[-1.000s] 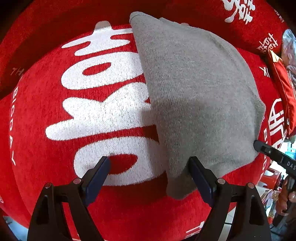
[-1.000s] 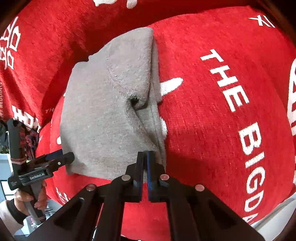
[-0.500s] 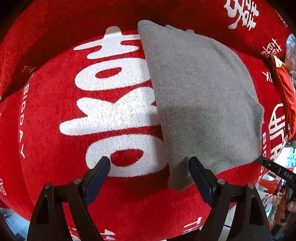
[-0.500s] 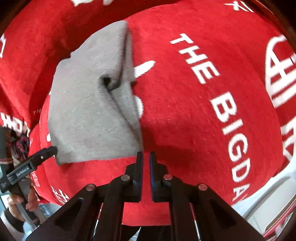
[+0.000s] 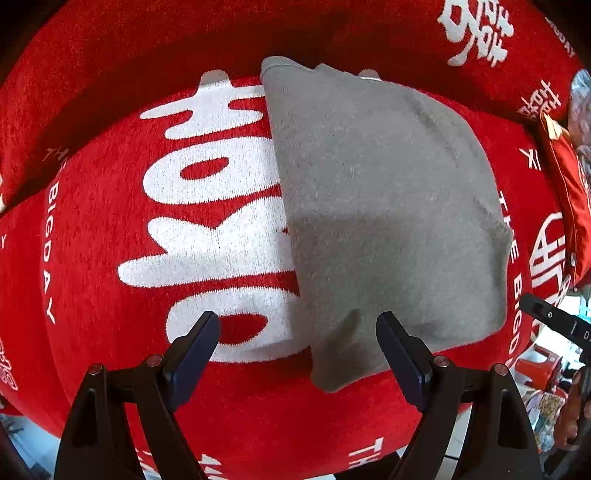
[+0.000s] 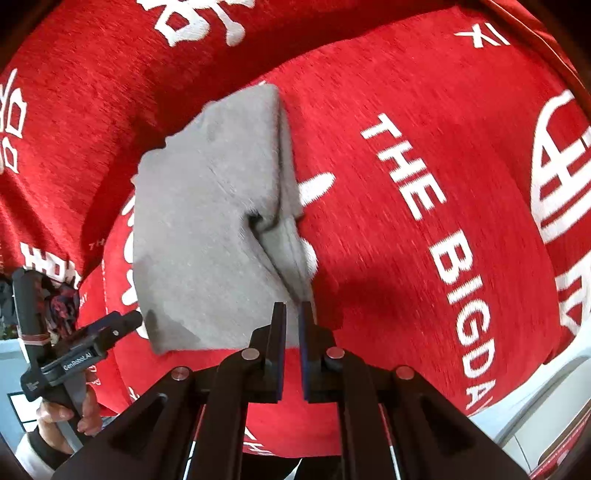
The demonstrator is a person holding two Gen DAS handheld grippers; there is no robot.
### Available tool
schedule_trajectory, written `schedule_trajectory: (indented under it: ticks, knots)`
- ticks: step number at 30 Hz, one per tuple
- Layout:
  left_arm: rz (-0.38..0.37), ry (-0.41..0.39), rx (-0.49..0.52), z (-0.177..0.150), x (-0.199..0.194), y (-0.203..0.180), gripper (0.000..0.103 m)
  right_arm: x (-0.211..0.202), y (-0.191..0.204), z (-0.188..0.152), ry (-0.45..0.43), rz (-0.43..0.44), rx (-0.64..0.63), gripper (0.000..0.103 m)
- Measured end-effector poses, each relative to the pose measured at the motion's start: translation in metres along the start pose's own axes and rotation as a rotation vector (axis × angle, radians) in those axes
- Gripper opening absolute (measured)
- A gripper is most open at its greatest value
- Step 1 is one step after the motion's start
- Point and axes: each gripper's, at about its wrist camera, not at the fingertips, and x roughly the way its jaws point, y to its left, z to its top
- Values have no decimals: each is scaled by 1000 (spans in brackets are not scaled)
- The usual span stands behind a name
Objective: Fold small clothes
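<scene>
A small grey knit garment (image 5: 384, 206) lies folded on a red cushion with white lettering (image 5: 207, 229). My left gripper (image 5: 297, 328) is open; its near corner of the garment lies between the fingers, untouched as far as I can see. In the right wrist view the garment (image 6: 207, 229) shows a doubled fold along its right edge. My right gripper (image 6: 291, 317) is nearly closed with a narrow gap, its tips at the garment's near right corner. Whether cloth sits between them is unclear. The left gripper (image 6: 122, 321) shows at the garment's left corner.
The red cushion (image 6: 461, 184) fills both views, with a red back cushion (image 5: 332, 26) behind. A red packet (image 5: 569, 192) lies at the right. The right gripper's tip (image 5: 546, 317) shows at the far right of the left wrist view. Floor and clutter lie beyond the cushion's edge.
The right gripper let the garment go, drew back, then came forward again to the near right corner with its jaws slightly apart. The left gripper stayed open and shifted a little.
</scene>
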Motion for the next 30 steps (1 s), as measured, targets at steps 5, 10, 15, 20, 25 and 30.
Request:
schedule_trajectory:
  ticks: [5,10,15,20,25,30]
  knots:
    - [-2,-15,-40,6,0,1,88,3,5,12,6,19,-14,7]
    - [-6,-29,-84,13,1,4,103,8,3,22,20,29,-17,7]
    - [23,-36,-80,26,1,4,103,11,-1,33,31,38,-26,26]
    - [36,-46,-118,46,2,14,103,12,-4,49,18,63,-27,56]
    - [-3,-19,-169,61,15,23,103,25,-4,79,11,119,-14,56]
    - [-12,-44,-214,70,15,25,103,59,2,117,19,181,30,10]
